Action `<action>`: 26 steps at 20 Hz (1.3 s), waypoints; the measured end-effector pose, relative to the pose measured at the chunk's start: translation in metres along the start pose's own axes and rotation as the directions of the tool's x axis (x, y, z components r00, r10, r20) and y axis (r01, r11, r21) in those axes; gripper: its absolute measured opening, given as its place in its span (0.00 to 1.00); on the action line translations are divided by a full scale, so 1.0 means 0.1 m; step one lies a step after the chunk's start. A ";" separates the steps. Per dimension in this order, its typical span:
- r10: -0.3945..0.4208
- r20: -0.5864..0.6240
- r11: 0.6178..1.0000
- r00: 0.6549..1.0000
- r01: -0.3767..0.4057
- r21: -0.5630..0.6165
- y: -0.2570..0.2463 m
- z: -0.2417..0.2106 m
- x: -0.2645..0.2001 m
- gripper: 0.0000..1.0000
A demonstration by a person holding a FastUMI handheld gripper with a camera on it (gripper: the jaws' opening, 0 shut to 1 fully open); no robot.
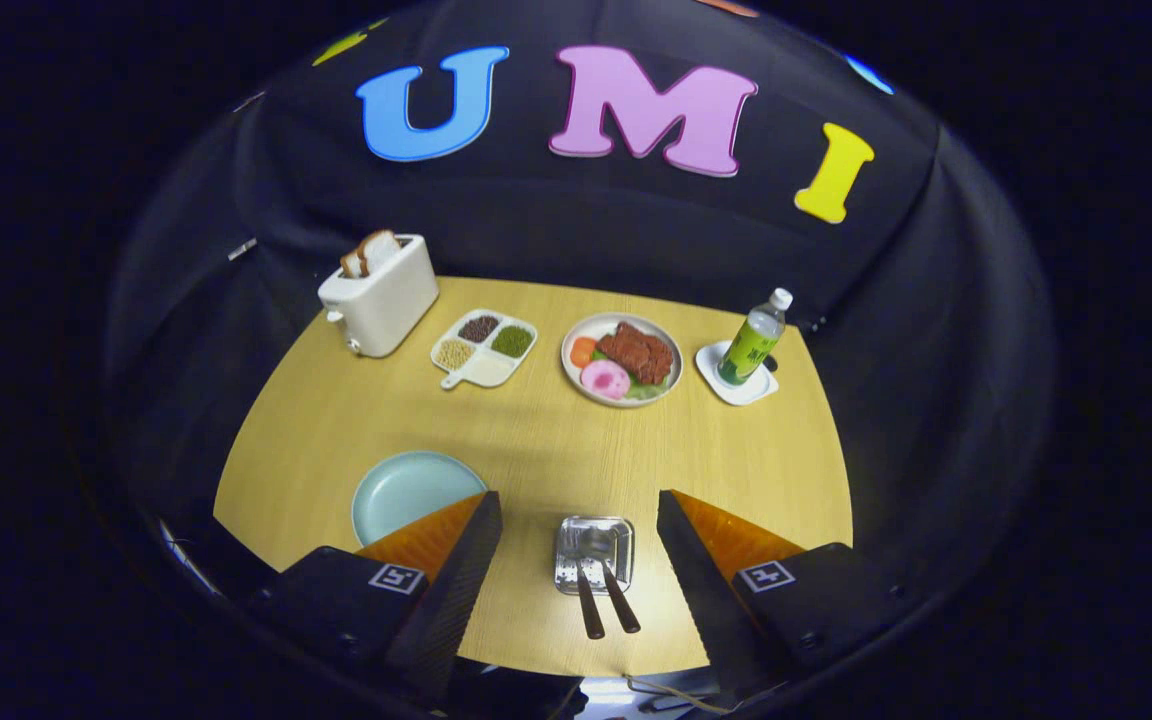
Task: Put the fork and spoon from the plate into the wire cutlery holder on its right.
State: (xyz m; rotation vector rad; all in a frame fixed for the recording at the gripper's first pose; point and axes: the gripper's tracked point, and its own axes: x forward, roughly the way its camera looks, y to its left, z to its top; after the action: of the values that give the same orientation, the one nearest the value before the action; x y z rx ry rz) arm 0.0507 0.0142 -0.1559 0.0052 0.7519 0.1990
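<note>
Between the spread fingers of the gripper [579, 520], the wire cutlery holder [593, 553] stands on the wooden table [536, 440], with two dark handles [604, 600] leaning out of it toward the tool; these are judged to be the fork and spoon, already deposited. Just ahead of the left finger lies the pale blue plate [406, 490], bare of cutlery. Cutlery of this kind is likely light, rigid and slick; grip it across the handle near mid-length. The fingers stand wide open, holding nothing. The tool is held high above the near table edge, pitched downward, fingers level and straddling the holder.
</note>
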 end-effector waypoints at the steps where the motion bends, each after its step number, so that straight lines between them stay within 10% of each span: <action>1: -0.008 0.054 1.000 0.999 0.008 0.002 0.05 0.10 -0.09 0.97; 9: -0.056 0.401 0.998 0.914 0.040 0.049 0.42 0.41 -0.76 0.97; 26: -0.039 0.443 0.999 0.896 0.038 0.011 0.64 0.38 -0.91 0.98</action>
State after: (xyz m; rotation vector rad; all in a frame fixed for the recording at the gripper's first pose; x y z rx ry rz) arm -0.0001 0.0631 -0.0612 0.0363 0.2944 0.1512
